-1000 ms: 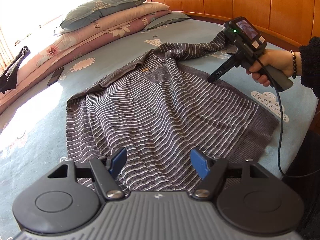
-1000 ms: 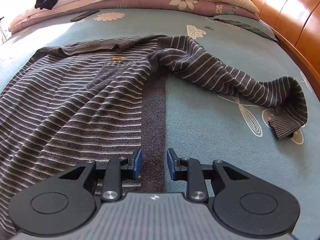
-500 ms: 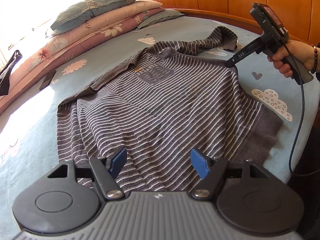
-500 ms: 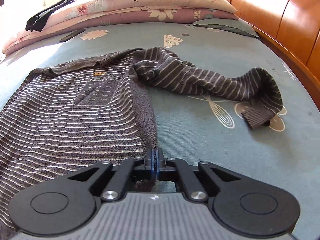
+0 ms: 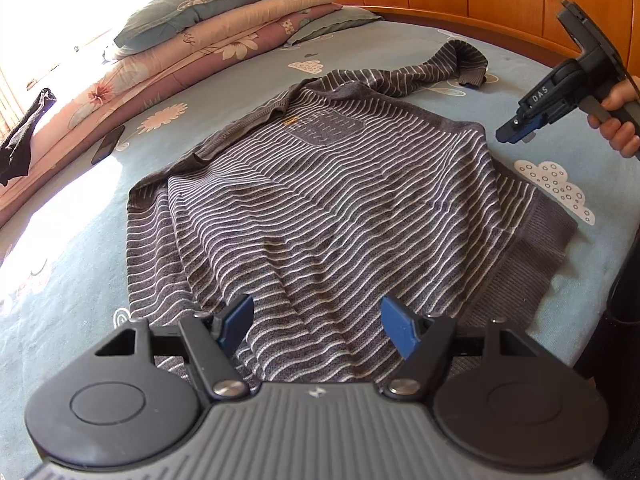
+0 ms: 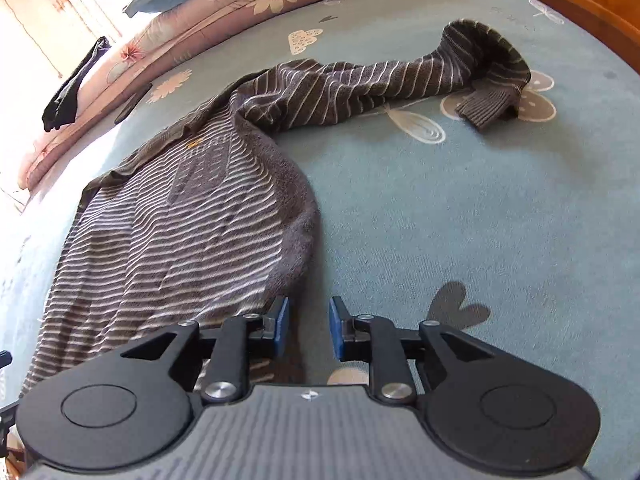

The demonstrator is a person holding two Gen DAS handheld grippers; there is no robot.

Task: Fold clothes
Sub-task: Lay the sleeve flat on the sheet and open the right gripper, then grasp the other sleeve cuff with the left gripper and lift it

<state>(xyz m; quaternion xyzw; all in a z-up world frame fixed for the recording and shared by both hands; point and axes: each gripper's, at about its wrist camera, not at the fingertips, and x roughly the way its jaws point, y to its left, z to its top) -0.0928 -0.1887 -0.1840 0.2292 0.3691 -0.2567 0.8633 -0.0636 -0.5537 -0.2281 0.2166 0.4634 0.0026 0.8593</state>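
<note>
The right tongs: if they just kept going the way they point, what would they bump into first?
Most likely the bare blue bedsheet, just beside the striped sweater's edge. The right tongs stand open with nothing between them, though depth is hard to judge.

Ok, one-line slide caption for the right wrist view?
Right gripper, fingers apart and empty, hovers over the bedspread beside the striped sweater, its sleeve stretched away.
</note>
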